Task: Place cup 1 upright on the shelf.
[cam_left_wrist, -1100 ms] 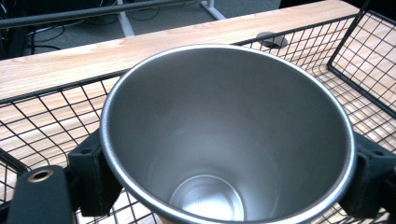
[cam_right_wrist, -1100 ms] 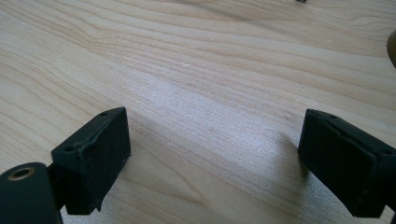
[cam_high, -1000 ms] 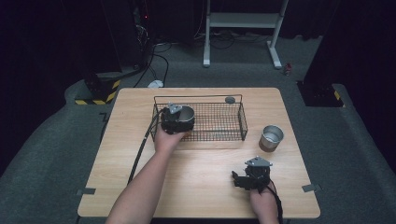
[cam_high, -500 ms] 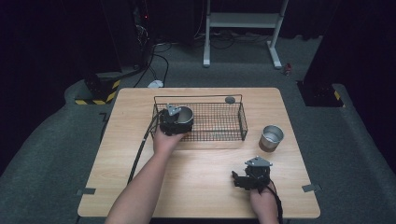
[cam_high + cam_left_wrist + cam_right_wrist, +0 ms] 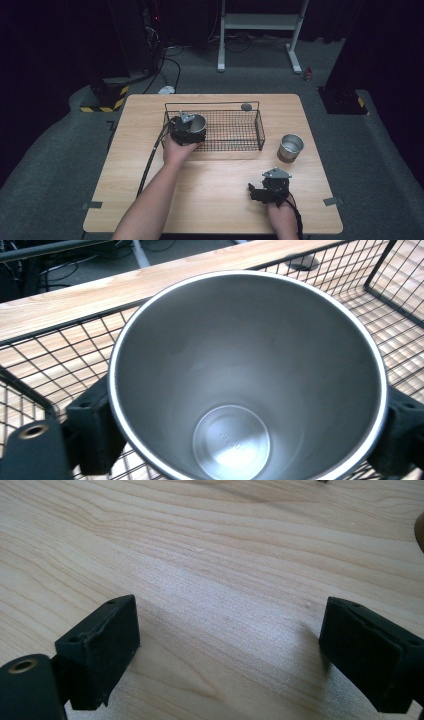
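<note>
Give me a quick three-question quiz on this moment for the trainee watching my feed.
1. True or false: the left gripper is clamped on a steel cup inside the wire basket.
2. Where does the second cup stand?
A. in the basket
B. on the table, right of the basket
C. on the floor
3. Fill in: the right gripper hangs ____ over bare wood.

Key: 1 true; 2 B; 3 open

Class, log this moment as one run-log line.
left tool: shut on round steel cup in black wire basket | right tool: open, over wooden table
</note>
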Tool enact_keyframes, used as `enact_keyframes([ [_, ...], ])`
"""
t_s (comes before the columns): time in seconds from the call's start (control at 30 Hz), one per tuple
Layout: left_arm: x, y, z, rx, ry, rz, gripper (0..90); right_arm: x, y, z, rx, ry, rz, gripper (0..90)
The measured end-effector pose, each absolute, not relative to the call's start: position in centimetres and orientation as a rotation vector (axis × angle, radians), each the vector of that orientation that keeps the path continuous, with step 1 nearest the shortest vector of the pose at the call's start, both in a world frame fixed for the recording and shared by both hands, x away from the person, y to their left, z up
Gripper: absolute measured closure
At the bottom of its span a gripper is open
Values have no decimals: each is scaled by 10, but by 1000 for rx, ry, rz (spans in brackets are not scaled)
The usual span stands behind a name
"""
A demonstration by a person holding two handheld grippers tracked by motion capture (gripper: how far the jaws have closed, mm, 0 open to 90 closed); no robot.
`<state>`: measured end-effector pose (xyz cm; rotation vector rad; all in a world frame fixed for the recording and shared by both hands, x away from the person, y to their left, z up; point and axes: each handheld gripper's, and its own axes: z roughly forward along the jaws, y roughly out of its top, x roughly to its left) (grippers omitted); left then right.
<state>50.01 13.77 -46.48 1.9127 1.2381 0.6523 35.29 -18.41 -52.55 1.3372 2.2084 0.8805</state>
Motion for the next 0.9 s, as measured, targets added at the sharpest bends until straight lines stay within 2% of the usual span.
enact_keyframes([
  [0.13,500,137,-464,1920,1243,664,4,353,-184,-525,1337,2208,880,91],
  [0.9,488,146,-454,1877,1256,620,6,353,-184,-525,1338,2208,880,91],
])
